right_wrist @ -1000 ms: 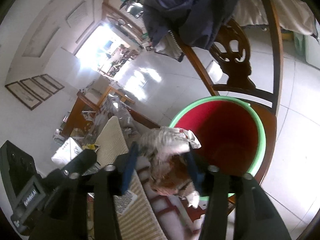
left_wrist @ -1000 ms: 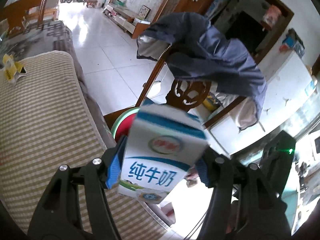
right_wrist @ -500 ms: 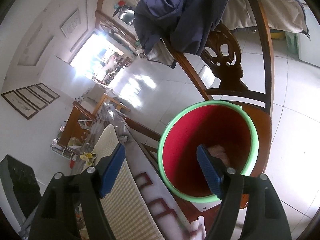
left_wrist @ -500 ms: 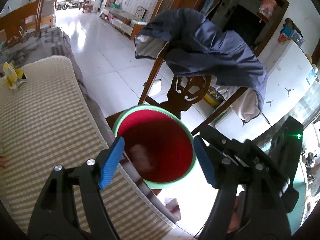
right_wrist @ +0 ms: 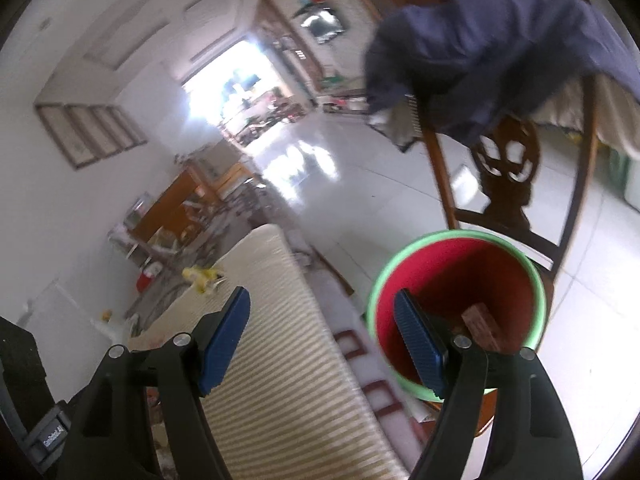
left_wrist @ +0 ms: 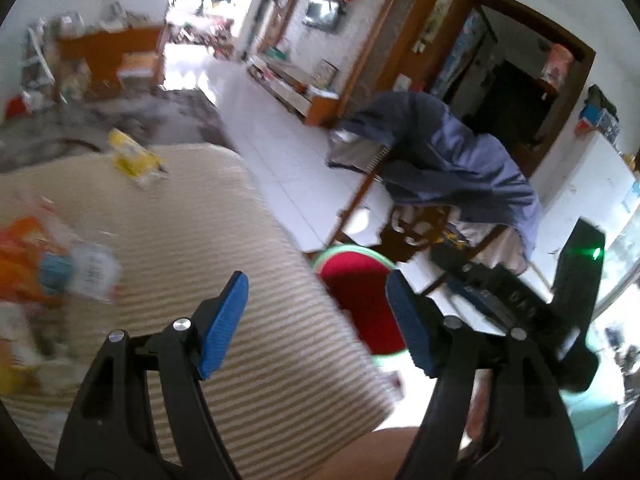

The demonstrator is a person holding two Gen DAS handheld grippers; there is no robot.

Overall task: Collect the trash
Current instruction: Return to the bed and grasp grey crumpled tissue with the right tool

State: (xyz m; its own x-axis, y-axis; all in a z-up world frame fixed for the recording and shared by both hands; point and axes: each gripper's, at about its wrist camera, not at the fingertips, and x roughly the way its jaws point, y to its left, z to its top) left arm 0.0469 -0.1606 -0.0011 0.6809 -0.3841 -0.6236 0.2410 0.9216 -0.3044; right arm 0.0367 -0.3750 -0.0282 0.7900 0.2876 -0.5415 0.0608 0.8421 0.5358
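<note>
On the beige striped tablecloth (left_wrist: pixel 248 280), a yellow crumpled wrapper (left_wrist: pixel 134 159) and blurred orange packaging (left_wrist: pixel 28 256) await collection; the red, green-rimmed plastic bucket (right_wrist: pixel 460 276) holds discards, while left gripper (left_wrist: pixel 316 320) and right gripper (right_wrist: pixel 322 340), jaws just widened, stand empty.

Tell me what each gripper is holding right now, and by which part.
Nothing is held. The left gripper and the right gripper both have empty, open fingers, which have just been opening, above the striped table cover beside the red bucket.

Before me lay a white tiled floor (right_wrist: pixel 360 184), a carved wooden chair (right_wrist: pixel 508 176) draped with a blue jacket (left_wrist: pixel 448 160), and a sunlit doorway (right_wrist: pixel 232 80).
</note>
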